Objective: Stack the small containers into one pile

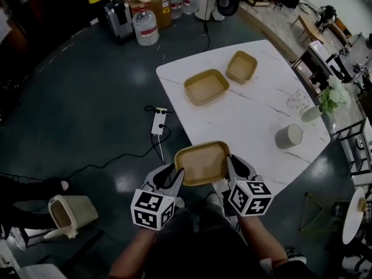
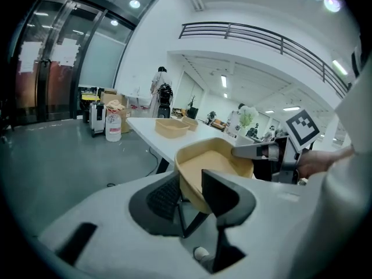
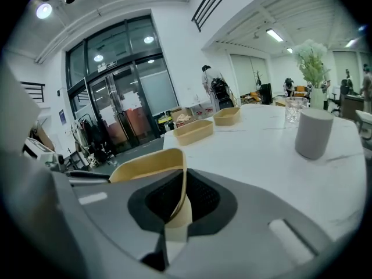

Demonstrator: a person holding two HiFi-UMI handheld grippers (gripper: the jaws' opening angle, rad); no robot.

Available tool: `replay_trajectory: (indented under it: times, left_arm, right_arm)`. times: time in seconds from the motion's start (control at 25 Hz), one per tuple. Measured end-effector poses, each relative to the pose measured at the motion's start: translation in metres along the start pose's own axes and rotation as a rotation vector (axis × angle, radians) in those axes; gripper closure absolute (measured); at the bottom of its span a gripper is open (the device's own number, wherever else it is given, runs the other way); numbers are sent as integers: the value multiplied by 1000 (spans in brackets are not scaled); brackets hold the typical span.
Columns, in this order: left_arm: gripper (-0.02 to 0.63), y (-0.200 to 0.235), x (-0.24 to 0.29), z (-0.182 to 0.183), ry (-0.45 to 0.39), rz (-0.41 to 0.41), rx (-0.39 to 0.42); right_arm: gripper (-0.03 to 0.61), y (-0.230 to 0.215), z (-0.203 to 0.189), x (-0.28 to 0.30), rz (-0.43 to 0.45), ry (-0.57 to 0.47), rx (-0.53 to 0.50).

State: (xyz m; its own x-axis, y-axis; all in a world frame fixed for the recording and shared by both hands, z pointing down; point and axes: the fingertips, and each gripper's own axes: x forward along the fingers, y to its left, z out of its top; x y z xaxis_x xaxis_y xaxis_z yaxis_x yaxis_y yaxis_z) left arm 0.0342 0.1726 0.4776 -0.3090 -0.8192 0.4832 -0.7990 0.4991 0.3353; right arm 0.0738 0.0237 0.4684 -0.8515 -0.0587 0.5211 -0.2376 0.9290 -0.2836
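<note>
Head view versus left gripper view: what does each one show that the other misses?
Only the head view: the power strip and the beige bin on the floor. Only the left gripper view: a person standing far off, and the balcony railing. Both: the held container, a second container, a third container and the water jug.

Grey cup (image 1: 288,136), glass (image 1: 298,101) and flower vase (image 1: 325,103) on white table (image 1: 256,115); power strip (image 1: 158,121) on floor (image 1: 87,109).
</note>
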Motion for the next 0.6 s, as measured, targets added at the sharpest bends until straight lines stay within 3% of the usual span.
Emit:
replay_trajectory:
  times: [0.6]
  left_arm:
    - [495,-20,18,24,0,23,44]
  right_arm:
    - [563,-22,23,-13,29,-50,32]
